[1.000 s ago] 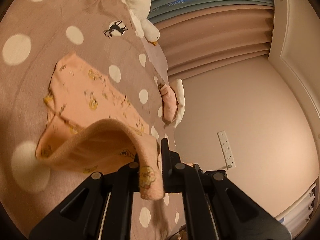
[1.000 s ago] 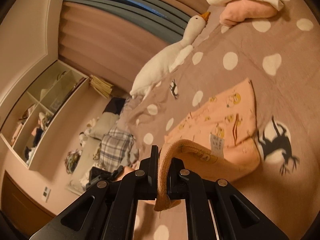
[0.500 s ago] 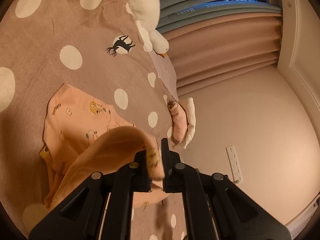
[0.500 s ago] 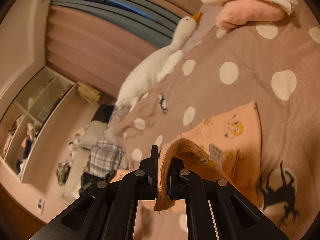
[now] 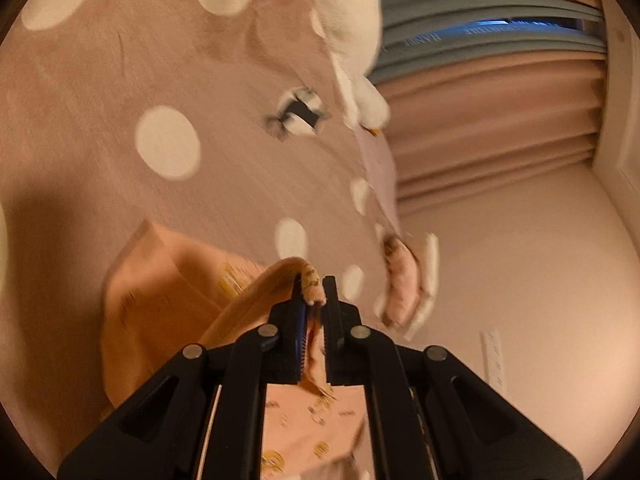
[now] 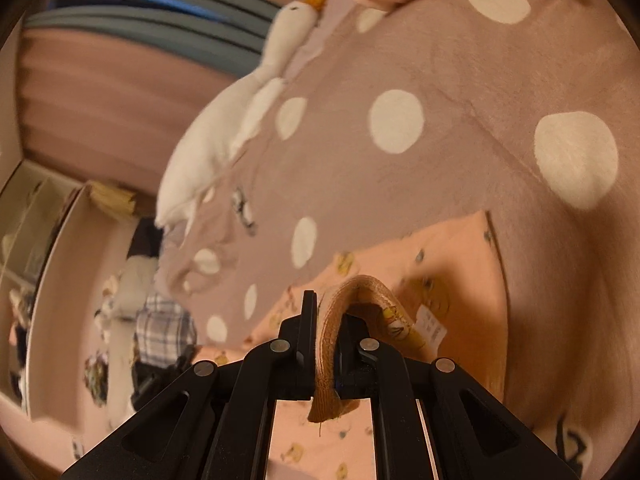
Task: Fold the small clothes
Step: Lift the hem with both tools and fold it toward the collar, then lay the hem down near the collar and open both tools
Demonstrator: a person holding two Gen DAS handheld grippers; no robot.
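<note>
A small peach garment [image 5: 160, 304] printed with yellow cartoon figures lies on a dusty-pink bedspread with white dots [image 5: 120, 128]. My left gripper [image 5: 312, 292] is shut on one corner of its ribbed hem, which arches up from the fabric below. In the right wrist view the same peach garment [image 6: 452, 264] spreads out ahead, a white label showing near the fold. There my right gripper [image 6: 326, 312] is shut on the other end of the hem, and the held edge curls over the lying part.
A white plush goose [image 6: 224, 120] lies along the far side of the bed, also the plush goose [image 5: 348, 20] in the left view. Folded pink and white clothes [image 5: 408, 284] are stacked at the bed's edge. Curtains [image 5: 496, 132], a wall and shelves [image 6: 36, 240] lie beyond.
Both grippers carried the held hem forward over the garment and lower toward the bed. The lifted flap now covers more of the lying part, and the views are blurred from motion.
</note>
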